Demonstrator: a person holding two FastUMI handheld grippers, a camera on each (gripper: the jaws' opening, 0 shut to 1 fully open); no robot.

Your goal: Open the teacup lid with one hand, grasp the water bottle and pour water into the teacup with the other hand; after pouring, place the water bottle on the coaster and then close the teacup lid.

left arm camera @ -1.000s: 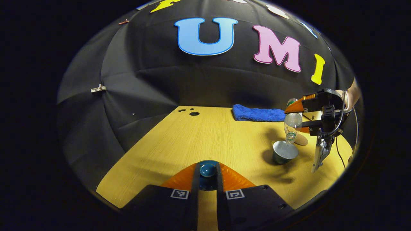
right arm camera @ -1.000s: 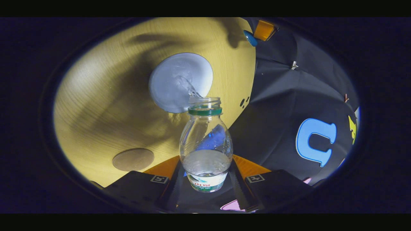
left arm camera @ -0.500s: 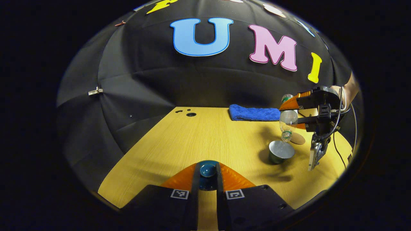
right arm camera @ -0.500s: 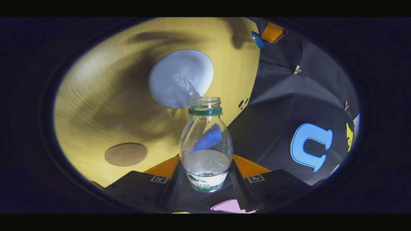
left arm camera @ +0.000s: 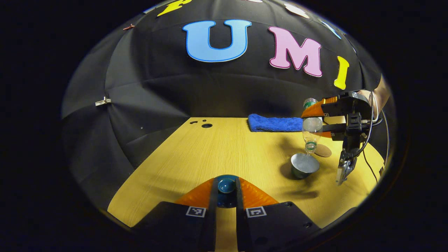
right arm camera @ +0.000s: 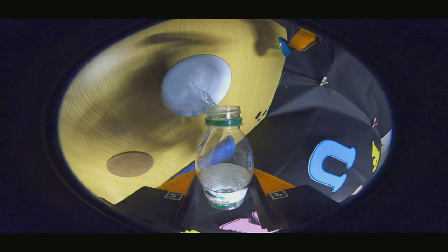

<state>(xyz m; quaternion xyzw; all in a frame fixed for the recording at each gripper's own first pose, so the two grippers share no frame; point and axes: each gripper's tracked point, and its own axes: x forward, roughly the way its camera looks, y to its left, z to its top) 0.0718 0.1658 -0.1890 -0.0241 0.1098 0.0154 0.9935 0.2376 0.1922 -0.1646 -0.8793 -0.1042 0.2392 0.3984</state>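
Right gripper view: we see the right gripper (right arm camera: 224, 196) with its fingers clamped on the water bottle (right arm camera: 224, 157), tipped mouth-down over the open teacup (right arm camera: 196, 85), a thin stream running in. Our left gripper (left arm camera: 226, 196) has its fingers closed on the teacup lid (left arm camera: 226, 185), held above the wooden surface (left arm camera: 224, 147). A blue towel (left arm camera: 274, 123) lies by the black wall. The coaster (right arm camera: 130, 163) has drifted left since earlier. Some water remains in the bottle.
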